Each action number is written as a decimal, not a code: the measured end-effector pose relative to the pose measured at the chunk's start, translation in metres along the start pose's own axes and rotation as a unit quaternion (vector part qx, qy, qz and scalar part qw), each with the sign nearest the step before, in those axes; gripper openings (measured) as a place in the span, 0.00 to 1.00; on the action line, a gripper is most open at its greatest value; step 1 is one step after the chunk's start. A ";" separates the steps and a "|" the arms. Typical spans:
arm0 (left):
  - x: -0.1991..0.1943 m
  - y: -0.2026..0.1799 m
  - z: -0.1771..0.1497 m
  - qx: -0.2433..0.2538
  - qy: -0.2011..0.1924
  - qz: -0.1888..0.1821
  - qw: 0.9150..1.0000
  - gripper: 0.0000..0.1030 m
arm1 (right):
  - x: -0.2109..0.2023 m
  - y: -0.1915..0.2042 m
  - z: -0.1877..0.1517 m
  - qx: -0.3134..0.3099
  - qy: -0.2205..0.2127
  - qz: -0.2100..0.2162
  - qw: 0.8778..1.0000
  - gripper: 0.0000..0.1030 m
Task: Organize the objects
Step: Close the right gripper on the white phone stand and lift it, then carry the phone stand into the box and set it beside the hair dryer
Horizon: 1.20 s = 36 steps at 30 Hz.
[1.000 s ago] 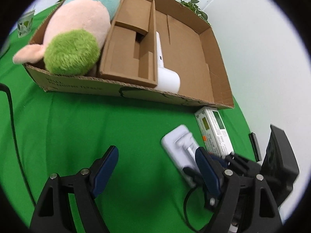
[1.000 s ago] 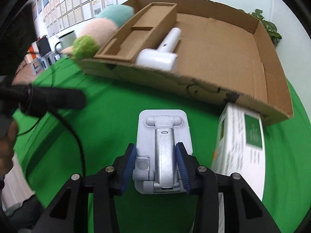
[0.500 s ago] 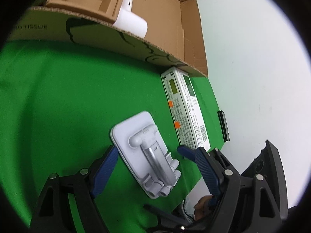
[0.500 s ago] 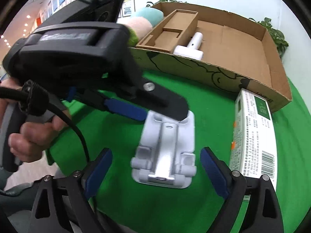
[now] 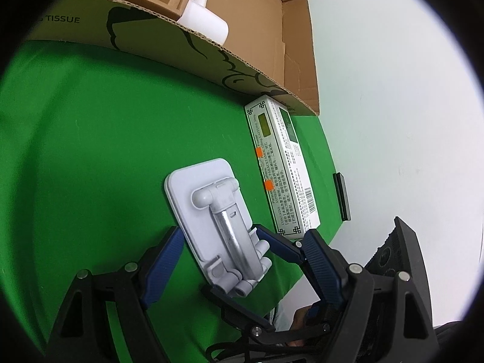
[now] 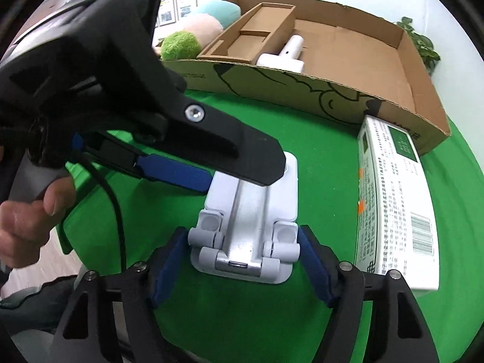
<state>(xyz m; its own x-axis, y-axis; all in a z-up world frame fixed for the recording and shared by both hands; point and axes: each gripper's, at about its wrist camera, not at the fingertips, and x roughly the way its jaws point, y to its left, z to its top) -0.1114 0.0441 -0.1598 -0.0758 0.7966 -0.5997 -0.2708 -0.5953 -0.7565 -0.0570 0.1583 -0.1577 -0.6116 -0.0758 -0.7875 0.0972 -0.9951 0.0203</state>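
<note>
1. We see a white folding phone stand [image 5: 216, 220] lying flat on the green table [image 5: 90, 151], folded down, with its hinge end toward the near edge and its base plate toward the cardboard box [image 5: 290, 60].
2. Our left gripper [image 5: 242, 260] is spread wide around the stand: one blue pad sits just beside the stand's left long edge, and the other is off to its right, clear of it. The jaws are open and grip nothing.
3. In the right wrist view, our right gripper [image 6: 242, 263] straddles the hinge end of the stand [image 6: 251, 220], with one blue pad on each side of the knuckles. The pads are very near the plastic; we see a slim gap on the left side, so we read the jaws as open and not clamped.
4. The left gripper [image 6: 211, 163] comes in from the left in that same view, and its black finger crosses over the top of the stand's base plate.
5. A long white medicine carton [image 6: 393, 205] lies on the table just right of the stand, apart from it, its far end touching the box's front wall.
6. The box [image 6: 348, 96] stands along the far edge of the table, and holds a brown cardboard insert [image 6: 251, 36], a white handheld device [image 6: 284, 56] next to it, and a plush toy [image 6: 196, 27] at the left end.
7. A small black bar [image 5: 341, 195] sits at the table's right edge.
</note>
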 end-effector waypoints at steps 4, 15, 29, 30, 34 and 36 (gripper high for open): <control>-0.001 -0.002 -0.003 0.000 -0.003 0.006 1.000 0.73 | -0.003 -0.008 -0.001 0.028 -0.004 0.026 0.999 0.64; -0.011 0.007 -0.005 -0.021 -0.020 0.040 0.999 0.37 | -0.006 -0.015 0.000 0.083 -0.005 0.072 0.994 0.64; -0.049 -0.038 -0.001 0.053 -0.075 0.034 0.995 0.28 | -0.036 -0.003 0.017 0.067 -0.076 0.072 0.992 0.63; -0.052 -0.044 0.001 0.065 -0.078 0.041 0.994 0.28 | -0.039 -0.004 0.019 0.067 -0.083 0.071 0.992 0.63; -0.069 -0.069 0.009 0.103 -0.098 0.053 0.988 0.28 | -0.058 -0.009 0.031 0.079 -0.117 0.071 0.987 0.63; -0.072 -0.085 0.015 0.126 -0.109 0.055 0.984 0.27 | -0.069 -0.012 0.038 0.080 -0.139 0.065 0.985 0.63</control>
<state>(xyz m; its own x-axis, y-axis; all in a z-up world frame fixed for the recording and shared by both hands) -0.0970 0.0389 -0.0484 -0.3143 0.7482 -0.5843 -0.4775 -0.6565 -0.5839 -0.0459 0.1730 -0.0796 -0.7958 -0.1967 -0.5727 0.0784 -0.9713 0.2245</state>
